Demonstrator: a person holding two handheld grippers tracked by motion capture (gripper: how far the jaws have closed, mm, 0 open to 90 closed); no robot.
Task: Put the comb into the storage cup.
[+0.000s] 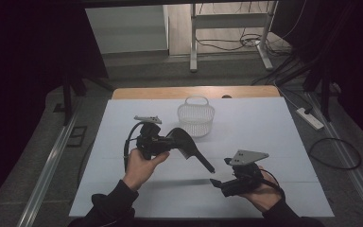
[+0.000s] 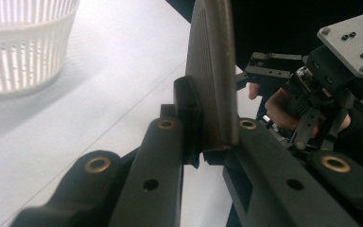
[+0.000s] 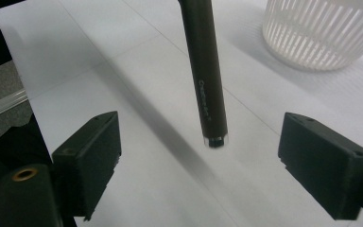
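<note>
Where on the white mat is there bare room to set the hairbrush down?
Free: the mat right of the white basket, the strip left of the left claw, and the near edge between the forearms. Crowded: the middle, where the hairbrush reaches toward the right claw.

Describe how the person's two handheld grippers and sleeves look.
Both the left gripper and the right gripper are black, with blocky jaws and brass-coloured pivot bushings. A grey three-cornered plate with small screws tops each. A black cable loops from the left one. Sleeves are dark.
</note>
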